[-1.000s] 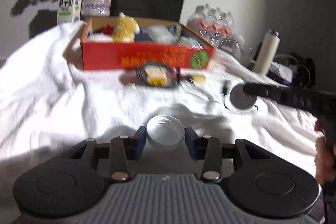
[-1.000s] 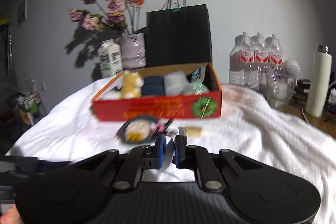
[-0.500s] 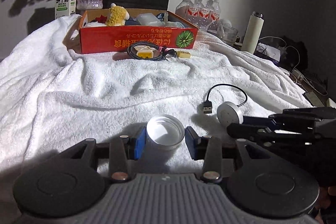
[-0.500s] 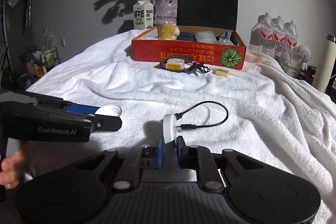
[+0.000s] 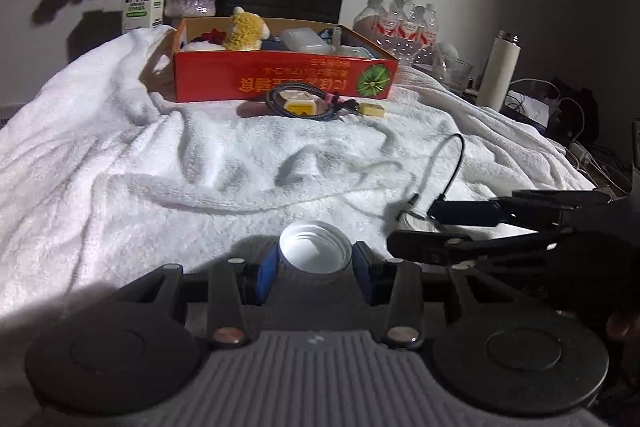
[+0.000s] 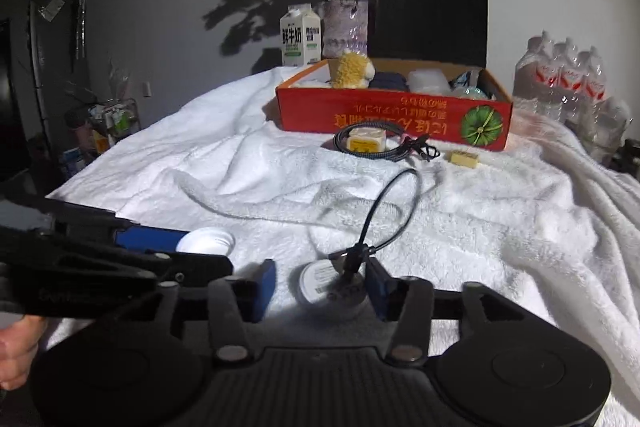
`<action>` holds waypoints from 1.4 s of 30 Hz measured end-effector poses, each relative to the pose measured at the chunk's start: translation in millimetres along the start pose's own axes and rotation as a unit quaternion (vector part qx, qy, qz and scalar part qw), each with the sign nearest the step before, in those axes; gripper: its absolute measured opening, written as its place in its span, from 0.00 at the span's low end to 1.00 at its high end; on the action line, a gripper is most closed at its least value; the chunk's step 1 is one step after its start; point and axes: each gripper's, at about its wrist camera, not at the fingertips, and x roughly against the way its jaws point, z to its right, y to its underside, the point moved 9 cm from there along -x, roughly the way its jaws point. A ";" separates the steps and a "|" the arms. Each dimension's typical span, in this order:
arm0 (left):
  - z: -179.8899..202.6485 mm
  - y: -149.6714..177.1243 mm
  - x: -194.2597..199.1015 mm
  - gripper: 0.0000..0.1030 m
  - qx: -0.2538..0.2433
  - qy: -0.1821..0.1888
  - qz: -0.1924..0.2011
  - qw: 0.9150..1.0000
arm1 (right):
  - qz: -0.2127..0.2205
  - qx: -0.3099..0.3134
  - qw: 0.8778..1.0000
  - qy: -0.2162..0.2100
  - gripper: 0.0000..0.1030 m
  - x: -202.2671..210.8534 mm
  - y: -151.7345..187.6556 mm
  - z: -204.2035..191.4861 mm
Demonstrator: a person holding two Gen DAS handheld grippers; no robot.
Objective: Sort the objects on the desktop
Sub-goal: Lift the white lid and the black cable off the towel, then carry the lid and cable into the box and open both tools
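A white screw cap (image 5: pixel 314 253) sits open side up between the blue pads of my left gripper (image 5: pixel 315 269), which is shut on it just above the white towel (image 5: pixel 160 187). My right gripper (image 6: pixel 322 287) is low over the towel, beside the left one. Its jaws are opening, and a round white charger puck (image 6: pixel 316 277) with a looped black cable (image 6: pixel 394 203) lies flat between them, with a gap to each pad. The red cardboard box (image 6: pixel 392 115) stands at the far end and holds a yellow plush toy and several other items.
A coiled dark cable around a small yellow box (image 6: pixel 366 141) and a little yellow block (image 6: pixel 464 158) lie in front of the red box. Behind it stand a milk carton (image 6: pixel 300 35), a vase of flowers, a black paper bag, water bottles (image 6: pixel 560 75) and a white flask (image 5: pixel 498 75).
The right gripper came down to the towel and let go of the charger puck; its jaws spread and the puck now lies flat. The left gripper keeps the cap.
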 end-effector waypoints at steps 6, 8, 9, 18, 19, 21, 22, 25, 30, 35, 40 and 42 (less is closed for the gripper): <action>-7.4 -3.8 0.5 0.40 0.012 -0.001 0.000 1.000 | 0.023 -0.111 0.993 -0.034 0.27 7.2 -11.1 22.8; -3.4 -5.6 0.0 0.40 0.014 0.010 0.000 1.000 | 0.009 -0.114 0.993 -0.021 0.08 -0.6 -4.5 27.2; 0.7 -6.9 1.0 0.40 0.014 0.021 0.002 1.000 | 0.014 -0.119 0.993 -0.015 0.07 -2.1 -2.3 29.6; 57.7 -19.3 -25.9 0.40 -0.033 0.068 0.000 0.997 | 0.022 -0.262 0.965 -0.015 0.07 1.5 7.3 66.8; 58.9 -19.3 -29.2 0.40 -0.038 0.064 -0.001 0.997 | 0.026 -0.252 0.967 0.001 0.07 4.4 6.7 68.7; 58.3 -20.4 -28.8 0.40 -0.038 0.061 0.003 0.997 | 0.033 -0.211 0.975 0.059 0.07 12.4 3.6 72.2; 55.7 -21.2 -26.1 0.40 -0.035 0.061 0.006 0.998 | 0.038 -0.185 0.978 0.083 0.07 17.6 0.9 72.8; 39.8 -23.4 -15.4 0.40 -0.023 0.041 0.016 0.999 | 0.057 -0.133 0.983 0.110 0.07 37.2 -9.1 71.0; 14.3 -29.4 9.9 0.40 0.007 0.011 0.037 0.999 | 0.072 -0.066 0.988 0.119 0.07 65.9 -24.2 55.6; 13.7 -37.2 40.9 0.40 0.007 0.002 0.069 0.998 | 0.093 -0.048 0.988 0.111 0.07 90.2 -30.3 36.3; 20.2 -46.8 58.7 0.40 -0.004 0.005 0.092 0.996 | 0.105 -0.030 0.989 0.104 0.07 106.8 -31.7 19.7; 20.1 -53.5 60.2 0.40 -0.005 0.011 0.096 0.995 | 0.106 -0.023 0.989 0.100 0.07 109.6 -34.2 17.1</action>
